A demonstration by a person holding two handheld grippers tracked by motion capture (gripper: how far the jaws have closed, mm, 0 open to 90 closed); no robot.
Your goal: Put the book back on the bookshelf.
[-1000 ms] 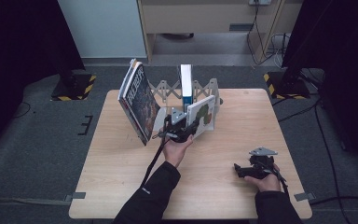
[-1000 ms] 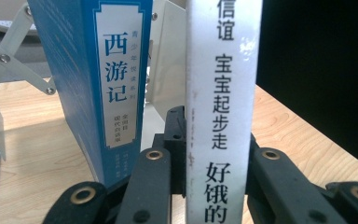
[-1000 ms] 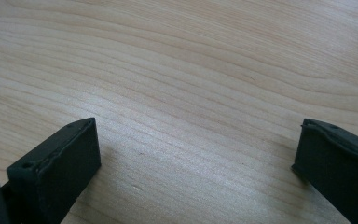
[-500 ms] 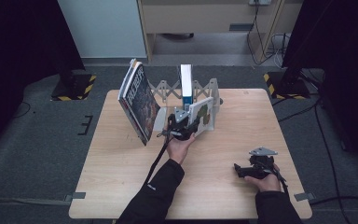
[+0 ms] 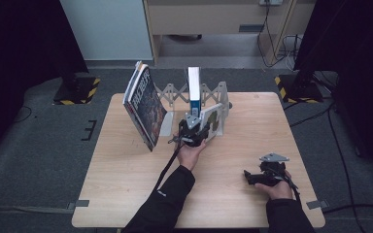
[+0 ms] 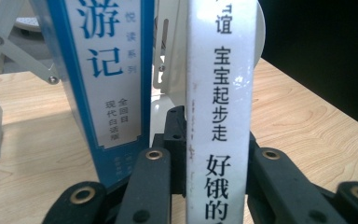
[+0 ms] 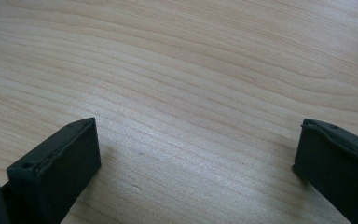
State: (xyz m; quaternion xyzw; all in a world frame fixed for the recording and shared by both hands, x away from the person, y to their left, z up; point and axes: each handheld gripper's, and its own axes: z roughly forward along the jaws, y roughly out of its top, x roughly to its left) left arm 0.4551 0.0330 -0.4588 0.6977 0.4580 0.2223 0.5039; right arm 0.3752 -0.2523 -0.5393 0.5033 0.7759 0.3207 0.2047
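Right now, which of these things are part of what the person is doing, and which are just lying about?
In use:
left gripper, clamped on the white book
folding book rack
blue book standing in it

Lying about:
big picture book leaning at the rack's end
right gripper, open, resting on the table

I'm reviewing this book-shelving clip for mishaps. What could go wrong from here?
The left hand-held gripper pinches the thin white book only by its spine, so it may twist or slip. It sits close to the blue book and could nudge it. The big book leans steeply and might topple.
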